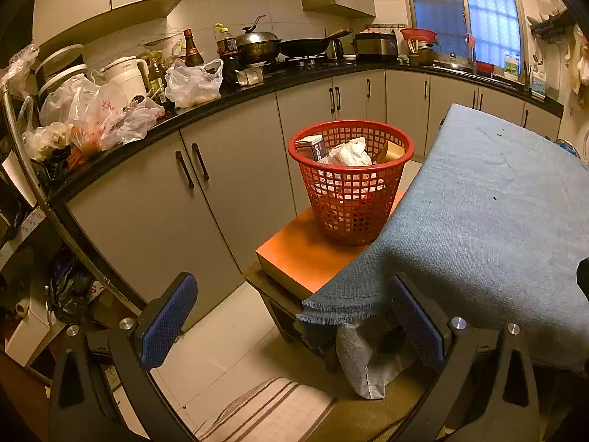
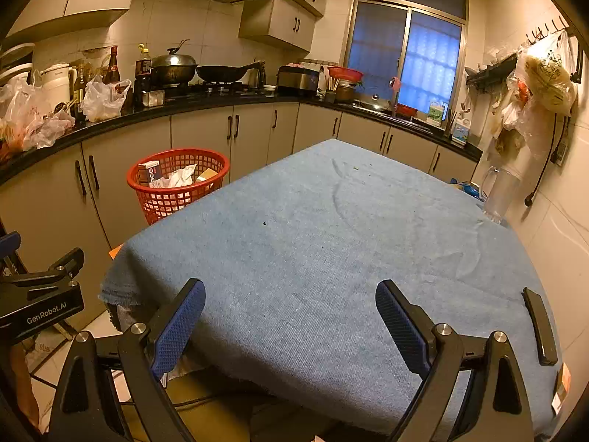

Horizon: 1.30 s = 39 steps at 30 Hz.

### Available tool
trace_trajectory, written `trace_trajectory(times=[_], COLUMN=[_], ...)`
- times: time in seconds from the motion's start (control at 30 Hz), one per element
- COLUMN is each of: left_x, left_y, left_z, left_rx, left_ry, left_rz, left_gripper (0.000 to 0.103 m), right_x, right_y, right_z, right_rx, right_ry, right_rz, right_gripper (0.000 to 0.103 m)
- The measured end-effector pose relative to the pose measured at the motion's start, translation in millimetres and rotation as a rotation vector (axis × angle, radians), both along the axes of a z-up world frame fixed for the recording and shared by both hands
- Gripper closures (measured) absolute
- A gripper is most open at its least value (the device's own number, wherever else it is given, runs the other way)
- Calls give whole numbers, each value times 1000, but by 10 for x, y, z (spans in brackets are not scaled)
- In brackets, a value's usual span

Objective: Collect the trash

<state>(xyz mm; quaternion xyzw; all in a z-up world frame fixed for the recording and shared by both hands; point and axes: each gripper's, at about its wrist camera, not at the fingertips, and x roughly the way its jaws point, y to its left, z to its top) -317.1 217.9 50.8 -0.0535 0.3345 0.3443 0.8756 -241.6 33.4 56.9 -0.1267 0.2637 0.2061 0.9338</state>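
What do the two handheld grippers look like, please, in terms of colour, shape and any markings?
Both the left gripper and the right gripper have glossy black, angular frames with silver round bolts. Their fingers carry blue pads with a fine diamond grid texture. White "GenRobot.AI" lettering marks the left unit's black body in the right wrist view.

A blue cloth (image 2: pixel 331 243) covers my worktop; a clear jug (image 2: pixel 498 193) stands at two o'clock, a black bar (image 2: pixel 539 326) at four. The red basket (image 1: pixel 349 180) sits on an orange stool (image 1: pixel 305 254) beside it.
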Motion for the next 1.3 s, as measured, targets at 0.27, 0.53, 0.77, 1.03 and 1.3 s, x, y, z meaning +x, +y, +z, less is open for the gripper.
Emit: trace_trajectory(times=[0.27,0.53,0.77,1.03,1.3], left_x=[-1,-5,-5,-11,-15], left_y=[-4,2,-5,8,16], left_z=[-4,4,0,14,37], left_rx=[1,2,3,5,7], left_ry=[1,-2,-2,-3,-3], left_rz=[-1,0,1,3,6], left_gripper=[0,0,0,0,0], right_x=[-4,-3,6,13,10], right_y=[-3,-4,-12,-23,-24], right_z=[-23,-28,-32,-37,-39], right_rx=[-4,-4,-6,-6,-7], right_ry=[4,6,7,9,9], right_rz=[1,1,1,2,2], right_gripper=[7,7,7,7,7])
